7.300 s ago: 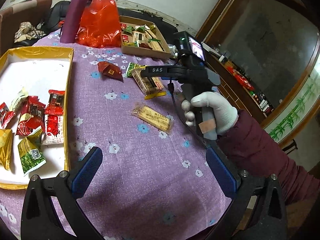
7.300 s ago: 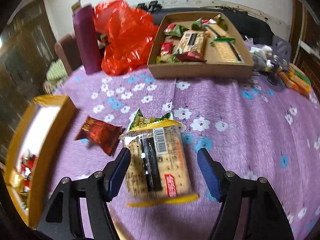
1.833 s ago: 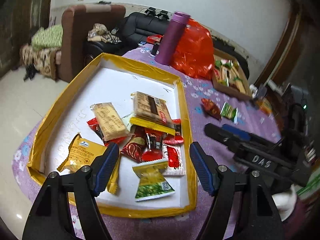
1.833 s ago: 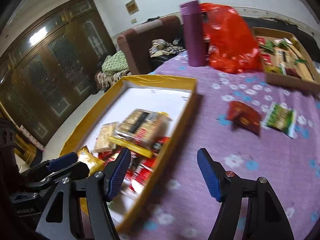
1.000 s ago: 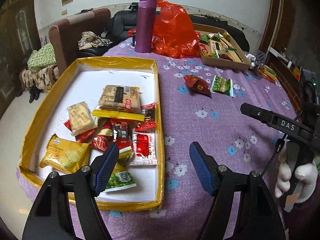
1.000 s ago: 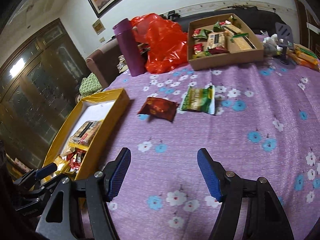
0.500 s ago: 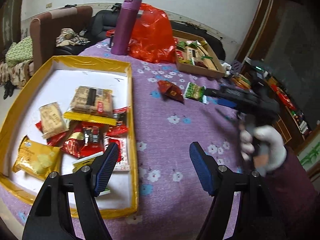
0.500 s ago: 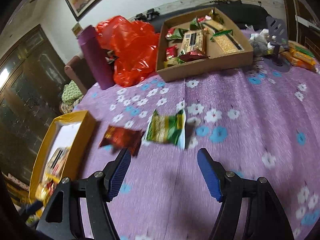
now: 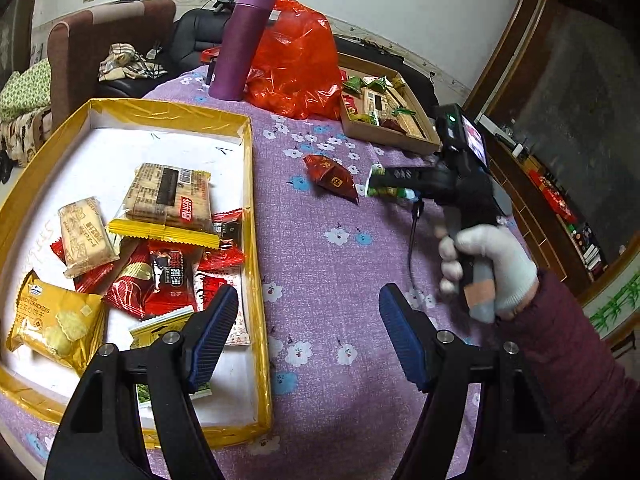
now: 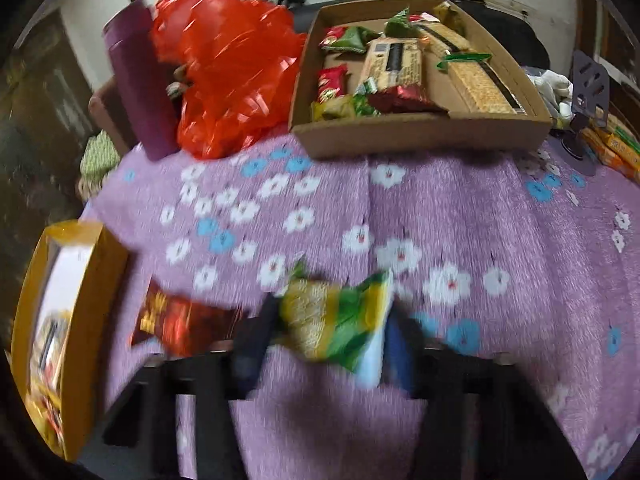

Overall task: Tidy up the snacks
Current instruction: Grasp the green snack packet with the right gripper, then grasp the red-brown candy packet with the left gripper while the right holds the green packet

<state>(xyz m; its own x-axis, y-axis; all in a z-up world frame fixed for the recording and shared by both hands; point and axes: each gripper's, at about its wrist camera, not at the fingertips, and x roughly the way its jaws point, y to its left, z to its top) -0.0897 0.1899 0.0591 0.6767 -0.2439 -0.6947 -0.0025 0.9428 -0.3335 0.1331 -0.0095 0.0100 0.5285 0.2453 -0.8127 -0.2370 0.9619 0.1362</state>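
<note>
A green snack packet (image 10: pixel 340 320) lies on the purple flowered tablecloth. My right gripper (image 10: pixel 328 328) straddles it, and its jaws are closing with the pads against the packet's two sides; the picture is blurred. In the left wrist view the right gripper (image 9: pixel 380 182) reaches down on that green packet (image 9: pixel 386 192), held by a gloved hand (image 9: pixel 496 268). A red packet (image 9: pixel 332 178) lies just to its left. My left gripper (image 9: pixel 306 300) hangs open and empty over the right rim of the yellow tray (image 9: pixel 254 200), which holds several snacks.
A cardboard box (image 10: pixel 420 132) with several snacks stands at the back of the table. A purple bottle (image 9: pixel 242 44) and a red plastic bag (image 9: pixel 296 56) stand to its left. Small boxes (image 10: pixel 612 144) and a grey stand sit at the far right.
My right gripper moved forward and down onto the green packet, and its jaws narrowed around it. The left wrist view swung a little to the right.
</note>
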